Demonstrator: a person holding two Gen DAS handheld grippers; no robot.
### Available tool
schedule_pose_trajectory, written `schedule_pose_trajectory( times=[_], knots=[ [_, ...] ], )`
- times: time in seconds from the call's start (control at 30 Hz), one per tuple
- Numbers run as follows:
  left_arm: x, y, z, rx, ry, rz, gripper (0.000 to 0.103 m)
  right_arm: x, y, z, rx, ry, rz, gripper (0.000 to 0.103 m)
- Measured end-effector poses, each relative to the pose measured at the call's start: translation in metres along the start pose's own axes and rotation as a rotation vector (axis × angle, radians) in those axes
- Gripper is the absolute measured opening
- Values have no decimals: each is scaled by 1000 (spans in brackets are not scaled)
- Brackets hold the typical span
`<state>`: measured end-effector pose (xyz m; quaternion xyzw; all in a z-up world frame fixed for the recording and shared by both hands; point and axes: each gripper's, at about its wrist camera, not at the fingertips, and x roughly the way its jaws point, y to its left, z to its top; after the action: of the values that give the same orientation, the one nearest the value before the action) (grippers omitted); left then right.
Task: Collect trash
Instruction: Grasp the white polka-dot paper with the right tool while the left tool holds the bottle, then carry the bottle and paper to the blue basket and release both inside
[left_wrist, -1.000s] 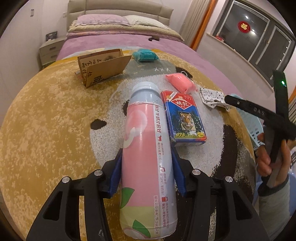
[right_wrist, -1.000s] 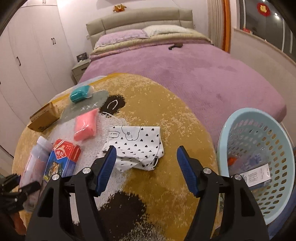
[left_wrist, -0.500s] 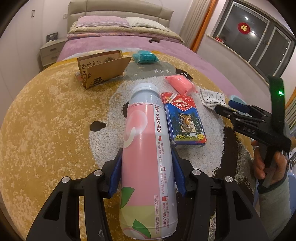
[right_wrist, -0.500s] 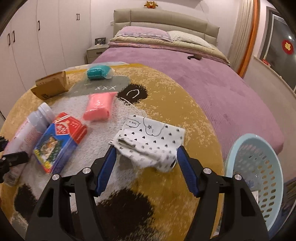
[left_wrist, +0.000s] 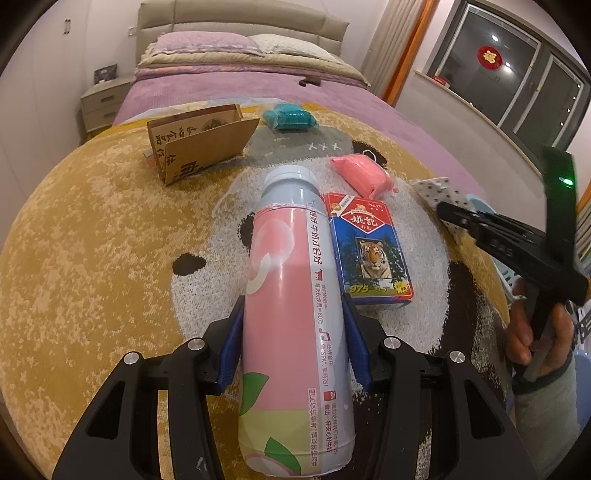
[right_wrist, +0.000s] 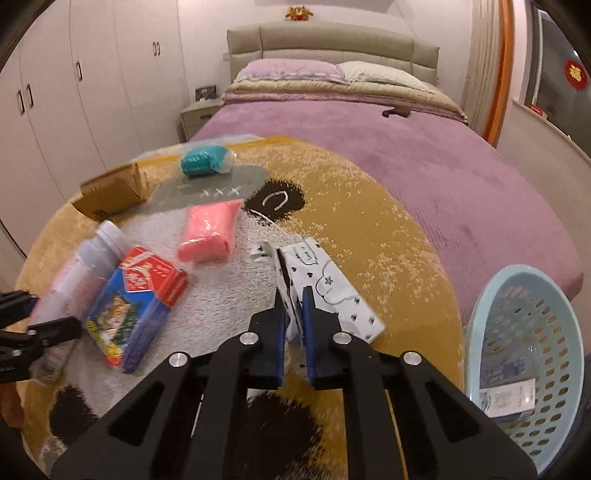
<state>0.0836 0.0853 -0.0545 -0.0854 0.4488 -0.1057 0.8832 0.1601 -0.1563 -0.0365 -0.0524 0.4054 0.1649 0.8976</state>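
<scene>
A pink and grey bottle (left_wrist: 291, 266) lies on the yellow panda rug (left_wrist: 92, 258), and my left gripper (left_wrist: 293, 314) is shut on its body with a blue pad on each side. In the right wrist view the same bottle (right_wrist: 92, 258) shows at the left edge. My right gripper (right_wrist: 293, 306) has its jaws closing, the pads pinching the near edge of a white heart-print wrapper (right_wrist: 332, 295), which stands up between them. In the left wrist view the right gripper (left_wrist: 454, 218) reaches in from the right onto that wrapper (left_wrist: 437, 192), held by a hand (left_wrist: 524, 332).
A blue and red card box (left_wrist: 369, 251) lies right beside the bottle. A pink pack (left_wrist: 364, 175), a teal pack (left_wrist: 290, 116) and an open cardboard box (left_wrist: 199, 146) lie farther back. A pale blue basket (right_wrist: 524, 271) with some packaging stands right of the rug. A purple bed (right_wrist: 406, 147) is behind.
My right gripper rolled, moved onto the white wrapper and closed from wide open onto its edge, lifting that edge. The left gripper and bottle have not moved.
</scene>
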Motion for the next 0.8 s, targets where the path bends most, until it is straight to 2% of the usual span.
schedule_pose_trajectory(
  times=[0.2,0.4,0.57,0.8],
  knots=[
    [-7,-3,-2,-32,-27,-9,47,-35,-6,-6,78,-84,-6,5],
    [-37,-19,6,-13,-119,-40,47,-80,-18,-5,136,-175,9,5],
    [-56,-54,26,58,-178,-79,47,-118,-32,-2,169,-252,-14,5],
    [-57,-133,59,193,-208,-170,47,-164,-74,-5,235,-333,-87,5]
  ],
)
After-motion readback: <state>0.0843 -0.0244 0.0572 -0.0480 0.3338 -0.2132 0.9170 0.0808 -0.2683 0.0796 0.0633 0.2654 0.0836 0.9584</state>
